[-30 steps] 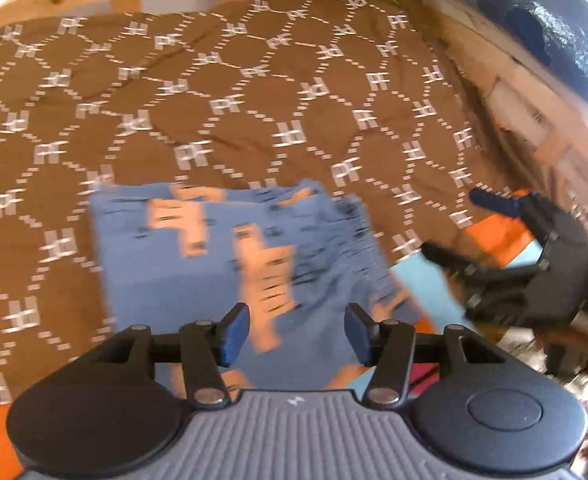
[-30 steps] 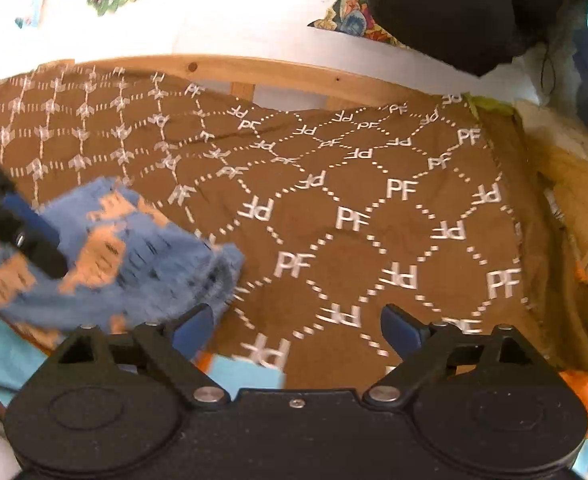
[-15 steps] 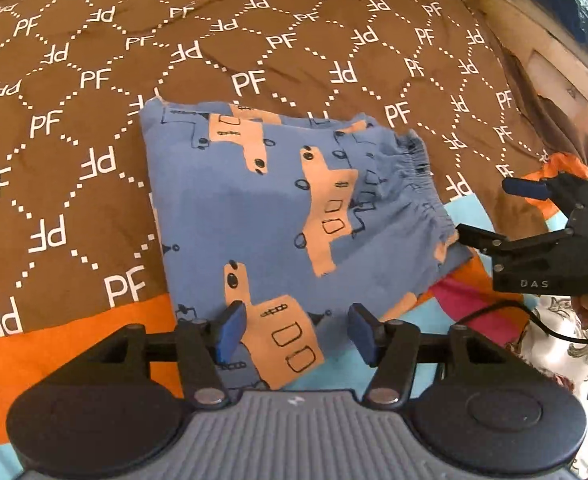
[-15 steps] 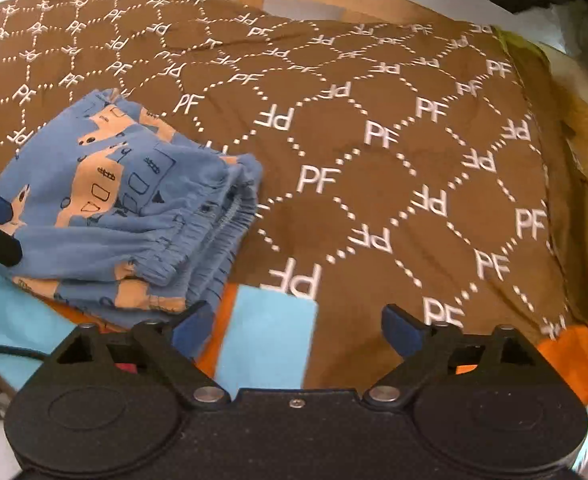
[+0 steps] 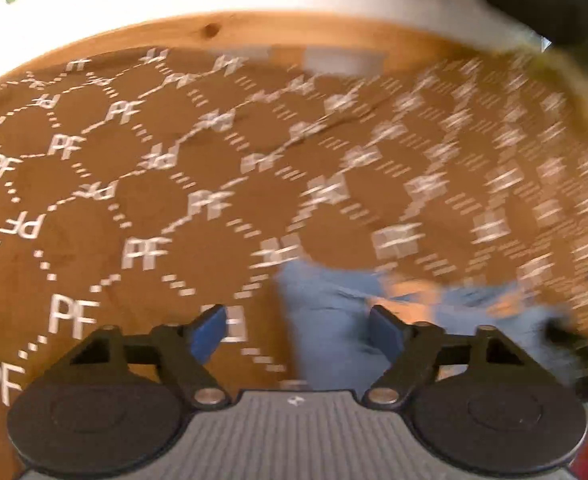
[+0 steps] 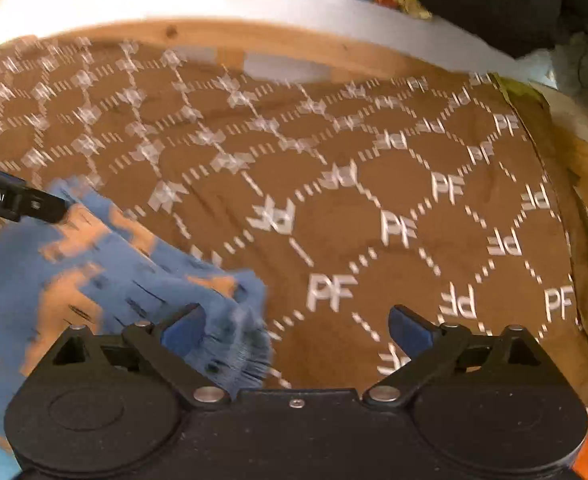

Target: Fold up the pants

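Both tongs spread wide, gripping nothing. Left tongs point(image 5: 294, 332) raised and tipped up since half a second ago, when the folded pants filled the space ahead of them; now only the near-left corner of the pants point(image 5: 334, 320) showing between and to the right of the blue pads, badly smeared by motion. Right tongs point(image 6: 296, 330) likewise lifted back, with the pants point(image 6: 93, 272) bunched ahead and left of the left pad, elastic waistband end nearest that pad, apparently just in front of it rather than pinched. Tip of the other tongs visible at far left in the right view, at the far edge of the pants; contact impossible to judge through the blur.

Pants lying on the brown blanket point(image 6: 374, 200) of the bed, wooden frame point(image 5: 253, 28) beyond.

Meaning for the task: fold looks finished, a compact rectangle half a second ago and no grip on it now. Probably a withdrawal, or at most a last tidy of the waistband edge. Main risk: snagging the bundle on the way out and undoing the fold.
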`<state>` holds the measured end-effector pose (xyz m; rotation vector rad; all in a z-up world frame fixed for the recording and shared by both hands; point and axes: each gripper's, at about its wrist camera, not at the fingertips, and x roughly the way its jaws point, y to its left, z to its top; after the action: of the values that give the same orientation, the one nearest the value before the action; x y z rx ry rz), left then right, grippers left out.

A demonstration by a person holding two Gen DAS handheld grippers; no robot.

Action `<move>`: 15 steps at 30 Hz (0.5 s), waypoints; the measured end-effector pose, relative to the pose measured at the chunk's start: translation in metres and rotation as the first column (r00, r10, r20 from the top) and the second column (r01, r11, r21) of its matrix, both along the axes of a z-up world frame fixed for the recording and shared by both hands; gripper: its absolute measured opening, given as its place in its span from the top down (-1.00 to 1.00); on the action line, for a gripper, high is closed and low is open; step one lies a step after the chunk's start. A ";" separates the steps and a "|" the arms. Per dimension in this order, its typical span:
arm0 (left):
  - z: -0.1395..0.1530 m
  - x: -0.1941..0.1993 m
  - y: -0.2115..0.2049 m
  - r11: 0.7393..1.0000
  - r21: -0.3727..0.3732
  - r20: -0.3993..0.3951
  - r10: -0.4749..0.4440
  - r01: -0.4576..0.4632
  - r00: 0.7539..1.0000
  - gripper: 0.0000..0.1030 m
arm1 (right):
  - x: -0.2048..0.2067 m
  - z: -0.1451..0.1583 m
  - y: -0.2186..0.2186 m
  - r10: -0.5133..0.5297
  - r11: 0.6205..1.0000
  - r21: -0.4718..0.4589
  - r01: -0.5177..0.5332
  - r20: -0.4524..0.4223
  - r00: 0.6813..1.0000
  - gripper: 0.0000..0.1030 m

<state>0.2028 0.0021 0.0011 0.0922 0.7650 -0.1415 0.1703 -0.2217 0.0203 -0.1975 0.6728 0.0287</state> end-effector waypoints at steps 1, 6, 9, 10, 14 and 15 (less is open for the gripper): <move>-0.008 0.003 0.002 0.999 0.032 0.010 0.020 -0.020 1.000 -0.52 | 0.000 -0.005 -0.004 -0.014 1.000 -0.005 0.014 -0.006 1.000 -0.94; -0.011 0.008 0.012 0.999 0.008 0.035 0.033 -0.033 0.999 -0.58 | 0.000 -0.010 -0.023 -0.031 0.999 0.025 0.031 -0.013 0.999 -0.97; 0.000 0.010 0.019 0.995 -0.064 0.003 0.072 -0.072 0.997 -0.57 | -0.008 0.000 -0.016 -0.023 0.999 0.024 0.022 0.012 1.000 -0.98; 0.006 0.009 0.022 0.992 -0.094 -0.006 0.087 -0.087 0.996 -0.57 | -0.013 0.006 -0.012 -0.012 1.000 0.025 0.011 0.024 1.000 -0.98; 0.022 -0.007 0.027 0.981 -0.184 -0.082 0.040 -0.055 0.996 -0.67 | -0.030 0.024 0.006 0.079 0.996 0.039 -0.080 0.043 0.996 -0.98; 0.023 -0.014 0.027 0.977 -0.208 -0.102 0.019 -0.040 0.995 -0.70 | -0.033 0.025 0.010 0.110 0.993 0.040 -0.111 0.034 0.993 -0.98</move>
<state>0.1886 0.0295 0.0244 -0.1275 0.8464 -0.1984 0.1371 -0.2120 0.0449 -0.1947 0.6290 0.1452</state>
